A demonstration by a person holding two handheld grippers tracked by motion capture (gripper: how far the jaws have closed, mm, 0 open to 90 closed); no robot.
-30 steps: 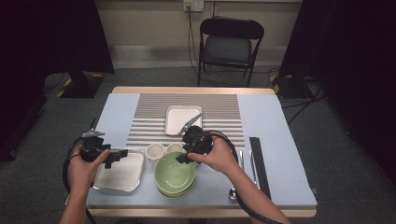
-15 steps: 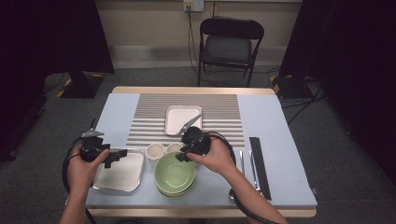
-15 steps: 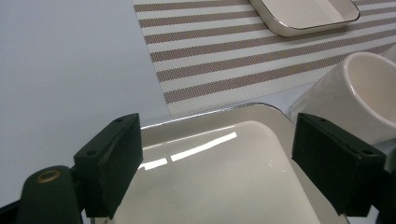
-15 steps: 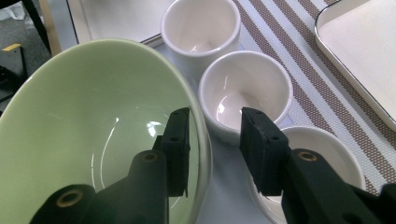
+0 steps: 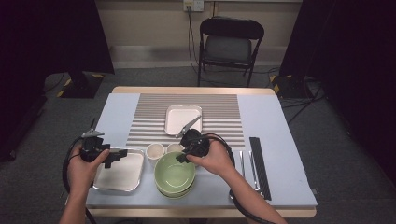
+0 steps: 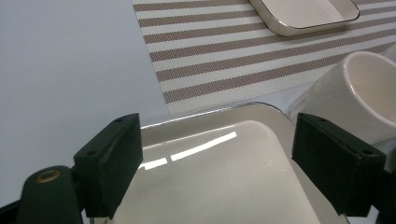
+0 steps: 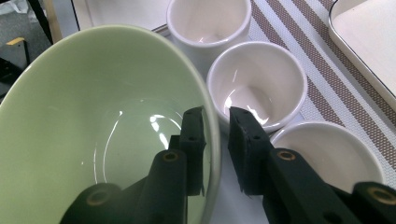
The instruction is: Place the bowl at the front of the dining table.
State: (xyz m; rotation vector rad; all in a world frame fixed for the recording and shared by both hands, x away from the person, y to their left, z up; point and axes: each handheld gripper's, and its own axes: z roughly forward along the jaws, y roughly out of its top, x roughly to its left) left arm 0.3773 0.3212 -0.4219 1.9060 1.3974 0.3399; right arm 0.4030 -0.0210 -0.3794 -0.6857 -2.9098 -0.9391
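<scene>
A green bowl (image 5: 175,175) sits at the table's front middle, apparently stacked on another. My right gripper (image 5: 180,157) reaches over its far rim. In the right gripper view the jaws of this gripper (image 7: 215,119) straddle the bowl (image 7: 93,116) rim, one pad inside and one outside. They have just been closing, and a thin gap still shows at the outer pad. My left gripper (image 5: 116,156) hovers open over the steel tray (image 5: 120,179), its jaws (image 6: 215,154) wide with nothing between them.
Two white cups (image 5: 154,151) (image 5: 173,148) stand just behind the bowl, and a third white dish (image 7: 327,154) lies beside them. A white square dish (image 5: 183,119) rests on the striped mat (image 5: 219,107). Cutlery (image 5: 243,163) and a black strip (image 5: 259,165) lie to the right.
Both hands stay where they were. The bowl, tray and cups have not shifted.
</scene>
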